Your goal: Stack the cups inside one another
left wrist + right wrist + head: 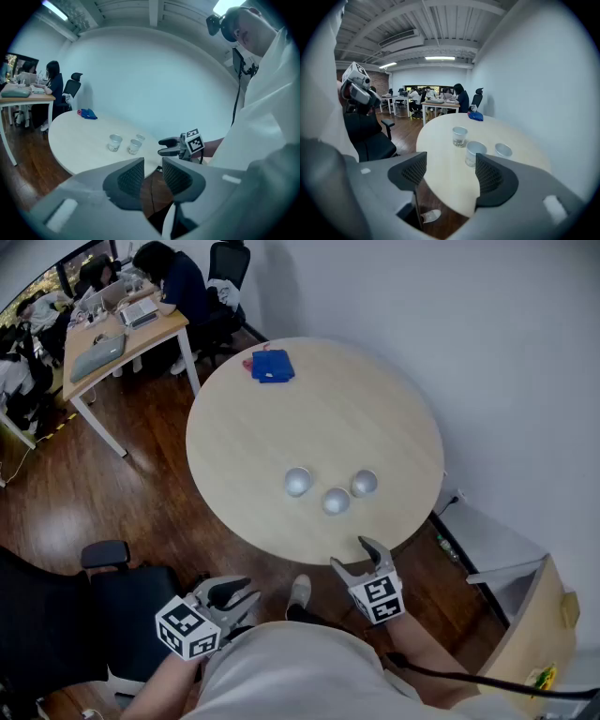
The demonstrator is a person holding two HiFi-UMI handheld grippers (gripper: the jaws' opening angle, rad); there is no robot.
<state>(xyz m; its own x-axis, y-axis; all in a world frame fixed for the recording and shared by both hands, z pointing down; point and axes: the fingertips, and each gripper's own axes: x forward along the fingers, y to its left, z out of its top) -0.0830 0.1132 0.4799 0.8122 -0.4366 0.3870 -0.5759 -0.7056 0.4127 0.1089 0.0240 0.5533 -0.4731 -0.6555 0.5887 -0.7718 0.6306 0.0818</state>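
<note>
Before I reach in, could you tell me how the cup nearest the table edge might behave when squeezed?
That cup looks thin-walled and translucent, so probably light and apt to buckle under a hard squeeze. It stands upright, so a sideways nudge could tip it.

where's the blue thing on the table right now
In the head view the blue thing lies at the round table's far edge, toward the left, well apart from the three cups grouped near the person's side.
</note>
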